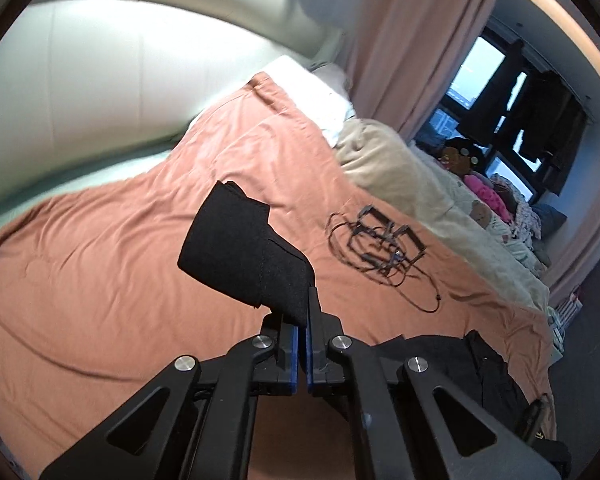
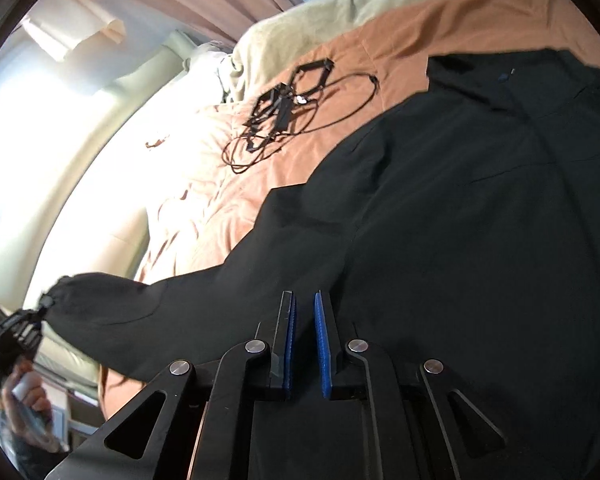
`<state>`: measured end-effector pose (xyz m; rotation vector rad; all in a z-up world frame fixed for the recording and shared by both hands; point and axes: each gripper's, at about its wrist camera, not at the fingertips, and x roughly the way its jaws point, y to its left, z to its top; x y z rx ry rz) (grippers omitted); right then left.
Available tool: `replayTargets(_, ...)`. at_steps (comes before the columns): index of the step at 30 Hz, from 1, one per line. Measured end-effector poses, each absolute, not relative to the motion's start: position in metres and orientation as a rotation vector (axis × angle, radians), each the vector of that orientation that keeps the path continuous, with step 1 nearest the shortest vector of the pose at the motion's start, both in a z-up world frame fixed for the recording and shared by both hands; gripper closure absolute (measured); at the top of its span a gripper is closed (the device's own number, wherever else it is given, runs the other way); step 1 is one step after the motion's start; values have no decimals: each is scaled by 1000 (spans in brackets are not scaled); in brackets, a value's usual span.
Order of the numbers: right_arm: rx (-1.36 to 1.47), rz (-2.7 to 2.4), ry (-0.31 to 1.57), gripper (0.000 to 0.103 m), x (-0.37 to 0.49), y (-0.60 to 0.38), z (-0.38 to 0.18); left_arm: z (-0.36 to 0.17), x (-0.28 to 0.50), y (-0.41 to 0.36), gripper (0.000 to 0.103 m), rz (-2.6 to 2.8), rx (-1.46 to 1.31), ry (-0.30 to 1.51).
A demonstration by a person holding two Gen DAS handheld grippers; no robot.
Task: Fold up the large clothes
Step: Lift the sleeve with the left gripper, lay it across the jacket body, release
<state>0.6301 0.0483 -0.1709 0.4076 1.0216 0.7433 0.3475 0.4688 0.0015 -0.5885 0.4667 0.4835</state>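
Note:
A large black garment (image 2: 460, 220) lies spread on the bed's salmon sheet (image 2: 340, 60). One long sleeve (image 2: 148, 312) stretches out to the left. My left gripper (image 1: 303, 320) is shut on the sleeve's cuff (image 1: 240, 256) and holds it up above the sheet (image 1: 100, 260). It also shows at the far left of the right wrist view (image 2: 24, 328), gripping the sleeve end. My right gripper (image 2: 304, 304) hovers over the garment near the sleeve's base, its blue pads (image 2: 324, 344) a small gap apart with nothing between them.
A black folding frame with a coiled cable (image 1: 380, 244) lies on the sheet (image 2: 288, 104). A beige blanket (image 1: 420, 176) runs along the far side. Pillows (image 1: 320, 92), a curtain (image 1: 412, 40) and a window (image 1: 500, 100) are beyond. A padded headboard (image 1: 100, 80) stands behind.

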Motion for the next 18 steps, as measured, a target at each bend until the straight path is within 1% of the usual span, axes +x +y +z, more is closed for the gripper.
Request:
replayTargets(8, 491, 680, 1142, 95, 666, 74, -226, 74, 381, 424, 99, 370, -464, 387)
replayTargets(9, 495, 654, 1168, 96, 670, 76, -236, 82, 387, 415, 99, 348, -455, 386)
replayTargets(10, 504, 644, 1184, 102, 671, 77, -242, 88, 392, 407, 99, 336, -444, 384)
replayTargets(14, 527, 645, 1215, 103, 675, 75, -242, 116, 413, 367, 99, 257, -401, 351)
replayTargets(17, 514, 657, 1223, 92, 674, 62, -231, 137, 426, 336, 99, 187, -379, 328)
replayTargets(18, 504, 649, 1214, 79, 672, 53, -225, 143, 431, 324, 99, 163, -366, 322)
